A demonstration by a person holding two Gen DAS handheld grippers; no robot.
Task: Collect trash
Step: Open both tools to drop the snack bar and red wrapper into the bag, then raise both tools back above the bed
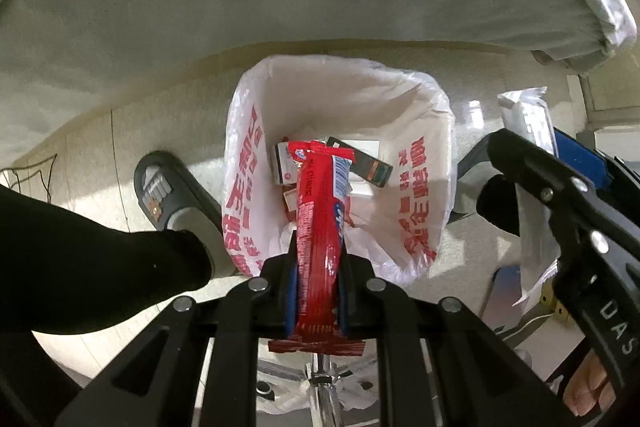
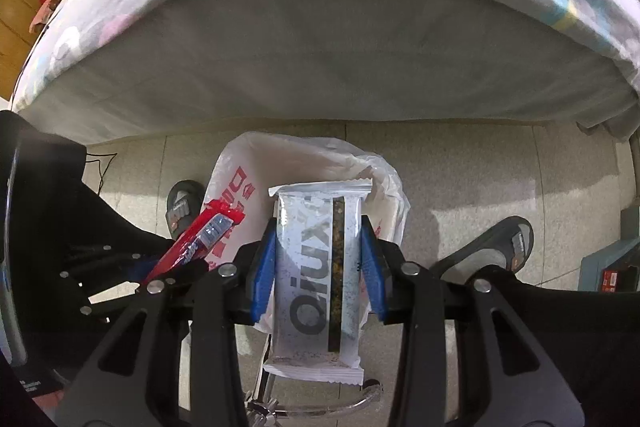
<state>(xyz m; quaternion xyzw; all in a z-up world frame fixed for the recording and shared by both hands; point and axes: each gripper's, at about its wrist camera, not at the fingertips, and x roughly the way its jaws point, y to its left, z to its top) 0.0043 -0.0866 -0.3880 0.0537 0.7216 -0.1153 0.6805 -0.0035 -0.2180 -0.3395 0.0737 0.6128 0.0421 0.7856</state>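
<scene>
Your left tool (image 1: 316, 291) is clamped on a long red wrapper (image 1: 320, 227), pointing down over the bin with its white bag liner (image 1: 248, 163). Your right tool (image 2: 318, 267) has its blue pads pressed against the sides of a white wrapper (image 2: 316, 267) with a dark stripe, held above the bin's near rim.

Only the left view looks into the bin: small boxes and packets (image 1: 360, 167) lie at the bottom, and the red wrapper's far end hangs over them. That view also catches the right tool from the side, at the right edge, with the white wrapper partly behind it.

The right view shows the bin mostly from outside, its inside covered by the white wrapper. It shows both slippered feet, the left one (image 2: 184, 207) beside the bin and the right one (image 2: 508, 247) well apart, and the bed (image 2: 320, 67) with its patterned cover.

The liner's red print is too warped to read. The bin's own body is hidden under the liner. A chrome chair base (image 1: 324, 387) shows only in part below the tools.
</scene>
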